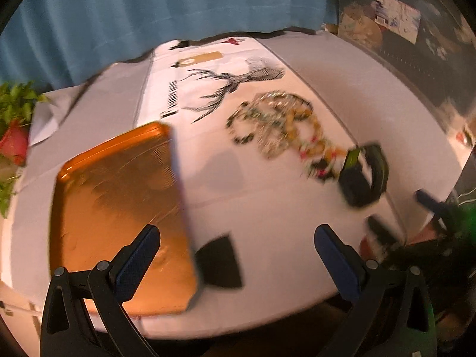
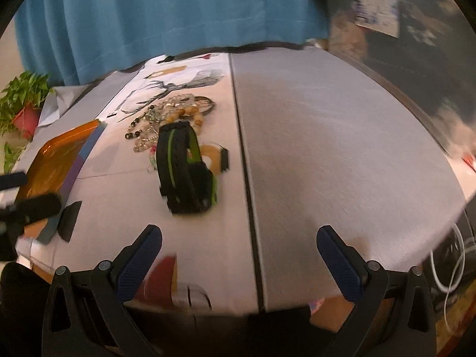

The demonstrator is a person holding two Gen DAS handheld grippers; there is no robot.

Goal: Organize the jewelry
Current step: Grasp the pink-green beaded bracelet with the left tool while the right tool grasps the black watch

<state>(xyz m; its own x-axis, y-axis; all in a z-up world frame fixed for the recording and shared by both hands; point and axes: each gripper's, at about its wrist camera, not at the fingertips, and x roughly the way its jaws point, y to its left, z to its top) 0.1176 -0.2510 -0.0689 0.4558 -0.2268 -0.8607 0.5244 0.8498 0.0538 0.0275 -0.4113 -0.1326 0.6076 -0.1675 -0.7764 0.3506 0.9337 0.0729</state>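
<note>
My left hand-held gripper (image 1: 236,255) hangs above the near edge of the desk (image 1: 267,202), its two blue-padded fingers (image 1: 135,263) spread wide apart with nothing between them. My right hand-held gripper (image 2: 239,257) is in the same state: fingers wide apart, empty, hovering over the desk's near edge.

I take the orange tray (image 1: 119,214) as my landmark. It lies flat on the desk under and just beyond my left gripper, and it looks empty. To the right of the tray, with bare cloth between them, sits the jewelry: a tangled heap of beaded bracelets (image 1: 276,122), some pale, some amber, some dark. At the end of the heap farthest from the tray stands a black and green strap (image 2: 186,169), looped on its edge and touching the beads. A small black card (image 1: 221,263) lies just beside the tray's near right corner.

Both views are blurred, so I cannot separate single strands in the heap.

I judge that the first pick has not begun. The strap is the easiest start, being apart at the heap's edge and nearest my right gripper. I would approach it from above, straddle one wall of the loop, close gently, and lift straight up so no beads drag along. Then I would carry it to the tray.
</note>
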